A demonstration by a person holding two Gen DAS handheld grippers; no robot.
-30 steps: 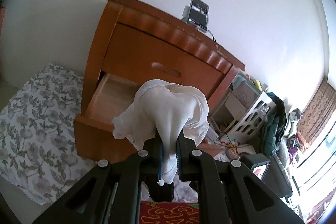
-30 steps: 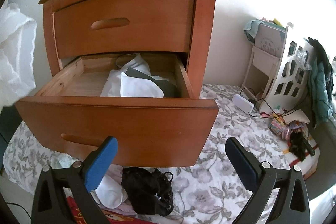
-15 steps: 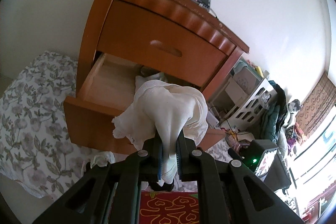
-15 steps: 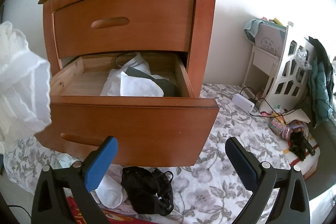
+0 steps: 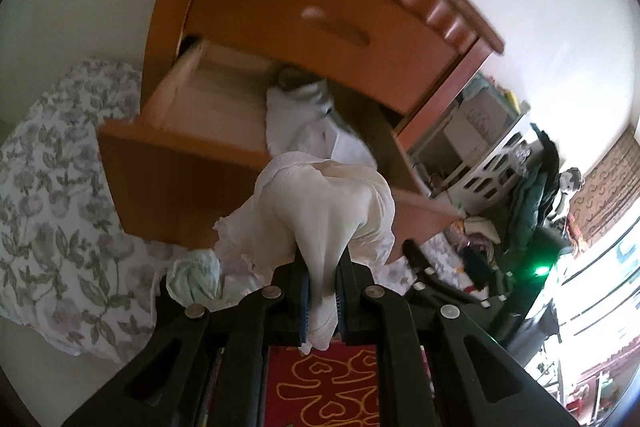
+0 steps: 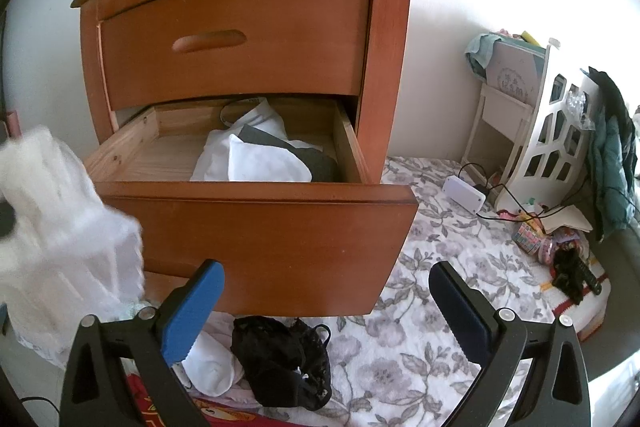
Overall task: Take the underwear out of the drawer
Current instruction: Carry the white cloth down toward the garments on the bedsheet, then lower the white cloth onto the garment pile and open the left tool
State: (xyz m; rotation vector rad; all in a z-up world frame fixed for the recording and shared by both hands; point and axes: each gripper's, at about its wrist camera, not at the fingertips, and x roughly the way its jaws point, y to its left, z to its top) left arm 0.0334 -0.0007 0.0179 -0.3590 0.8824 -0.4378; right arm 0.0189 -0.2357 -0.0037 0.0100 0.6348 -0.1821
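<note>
Risk: white underwear (image 5: 324, 211), clamped by only a thin fold in the left gripper (image 5: 322, 301), could slip free, the right gripper (image 6: 326, 307) gaping empty near the drawer (image 6: 256, 223).

Folded clothes (image 6: 256, 159) lie in the open lower drawer (image 6: 256, 223), with underwear (image 6: 284, 363) on the floor before it.

The lower drawer (image 6: 256, 223) stands pulled out, its top open from above. Its left half is bare wood; the right half is filled by a heap of white and grey clothes (image 6: 260, 159). The closed upper drawer (image 6: 232, 43) overhangs the back, leaving a low gap there. Before the drawer front, black underwear (image 6: 284, 367) and a white sock (image 6: 212, 367) lie on the flowered sheet (image 6: 436, 267); right of them the sheet is bare.
</note>
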